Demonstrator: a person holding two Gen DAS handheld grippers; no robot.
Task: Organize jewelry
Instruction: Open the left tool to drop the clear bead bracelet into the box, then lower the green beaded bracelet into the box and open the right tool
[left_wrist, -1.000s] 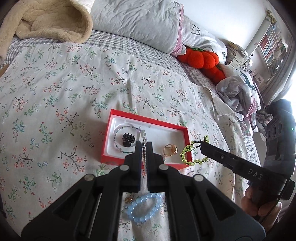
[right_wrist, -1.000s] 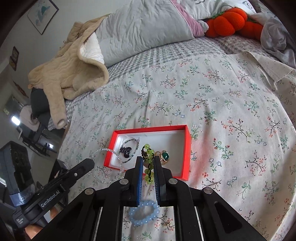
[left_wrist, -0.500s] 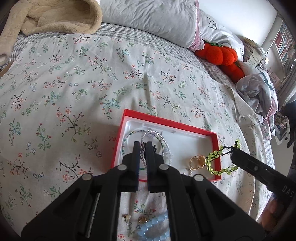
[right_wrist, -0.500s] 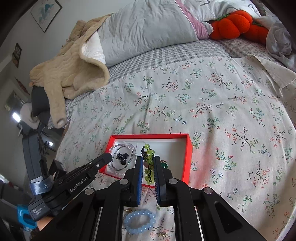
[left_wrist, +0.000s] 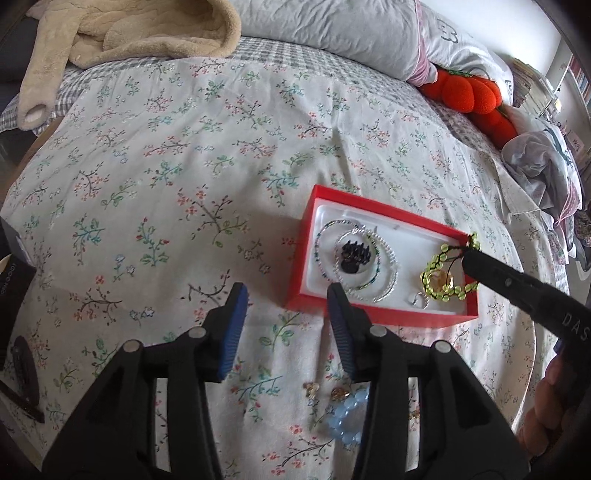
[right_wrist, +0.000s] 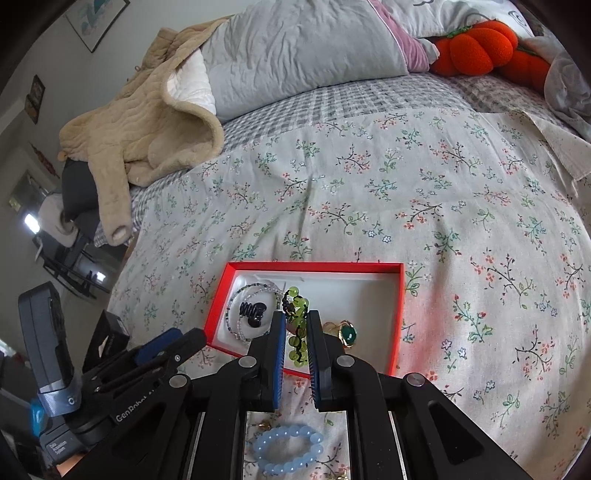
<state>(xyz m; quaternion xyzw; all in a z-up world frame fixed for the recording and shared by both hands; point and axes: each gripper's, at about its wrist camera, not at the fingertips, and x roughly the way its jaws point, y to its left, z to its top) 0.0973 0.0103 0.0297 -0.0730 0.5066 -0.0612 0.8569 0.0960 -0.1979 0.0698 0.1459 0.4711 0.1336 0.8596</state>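
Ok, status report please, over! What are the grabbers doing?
Left gripper open, empty. Right gripper shut on green bead bracelet, over red box. Blue bracelet waits on bed. Nothing blocking.

Left gripper (left_wrist: 286, 299): matte black frame, blue ribbed pads (left_wrist: 232, 328), silver round screws, white "GenRobot" lettering on its side. Right gripper (right_wrist: 295, 328): same black build, blue pads (right_wrist: 279, 354), silver screws, "DAS" marking. Bare skin of right hand (left_wrist: 541, 413) visible.

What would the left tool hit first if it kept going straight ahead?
Probably the bedspread, just left of the red box. The left tool is open and empty. Its right finger overlaps the box's near corner, so it might clip it; depth is unclear.
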